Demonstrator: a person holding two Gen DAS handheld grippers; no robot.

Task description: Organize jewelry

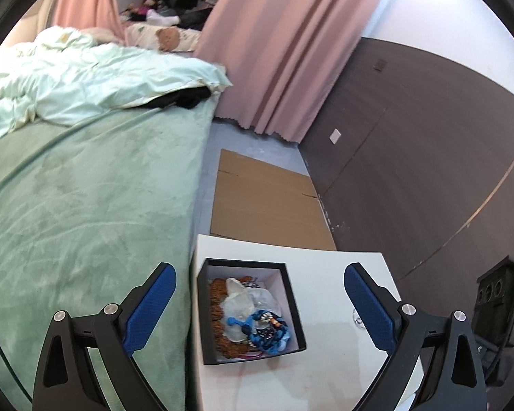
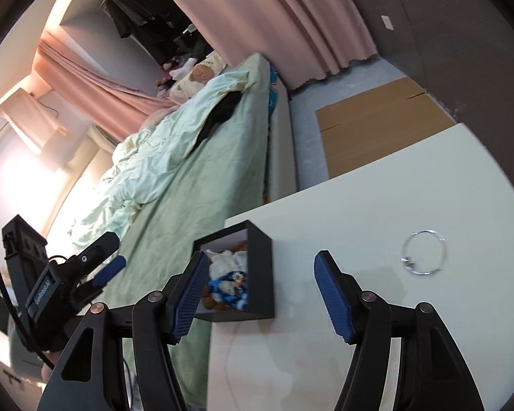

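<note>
White table (image 2: 377, 185): black box (image 2: 260, 274), wire ring (image 2: 424, 254) apart.

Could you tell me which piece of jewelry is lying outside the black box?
The thin silver wire bangle alone lies on the bare white table; the blue piece and the rest are piled inside the black box.

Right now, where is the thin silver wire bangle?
In the right wrist view the silver wire bangle lies flat on the white table, alone, to the right of the black jewelry box and apart from it.
</note>
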